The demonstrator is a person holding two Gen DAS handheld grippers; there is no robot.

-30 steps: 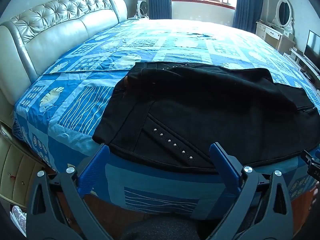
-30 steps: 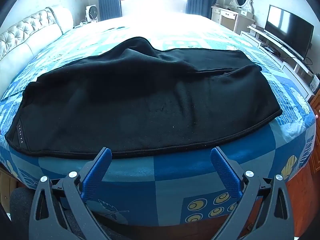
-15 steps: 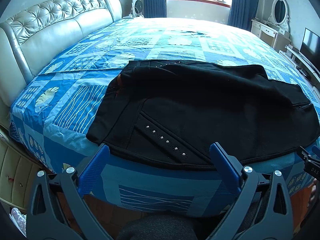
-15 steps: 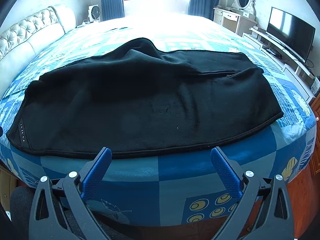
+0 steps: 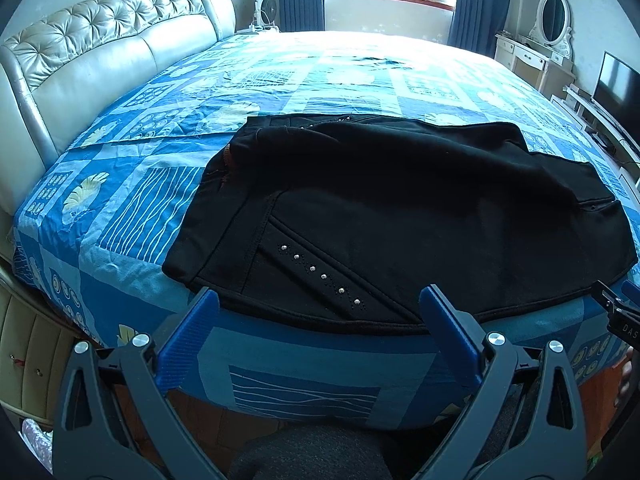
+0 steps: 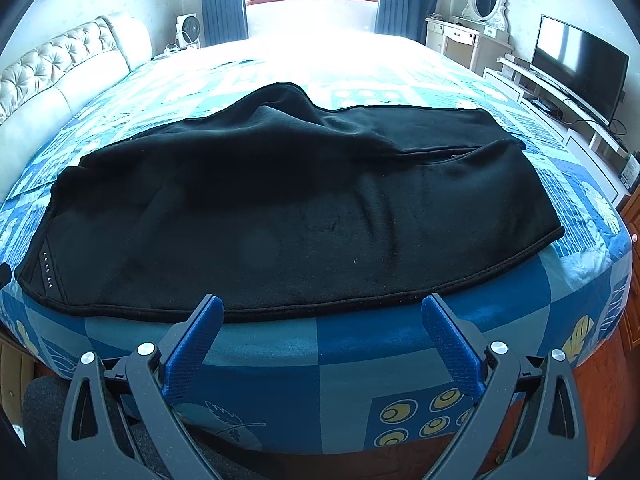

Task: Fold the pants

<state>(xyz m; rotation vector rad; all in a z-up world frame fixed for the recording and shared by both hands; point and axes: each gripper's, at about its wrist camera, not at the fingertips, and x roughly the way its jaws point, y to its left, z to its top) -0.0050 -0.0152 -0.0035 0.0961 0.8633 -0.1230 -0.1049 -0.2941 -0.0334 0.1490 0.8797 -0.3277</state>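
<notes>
Black pants lie spread and folded over on the near part of the bed, their hem along the bed's front edge. A diagonal row of silver studs marks the pocket at their left end. In the right wrist view the same pants fill the middle, with a raised hump at the back. My left gripper hovers open just in front of the studded corner, nothing between its blue fingers. In front of the pants' hem, my right gripper is open too and holds nothing.
The bed's blue patterned quilt stretches far back. A tufted leather headboard stands at the left. A dressing table with mirror and a TV on a low stand line the right wall. The other gripper's tip shows at the right edge.
Both grippers have drawn back and risen slightly, so the pants sit a little farther off and more of the bed shows. Both stay open; the pants have not moved.
</notes>
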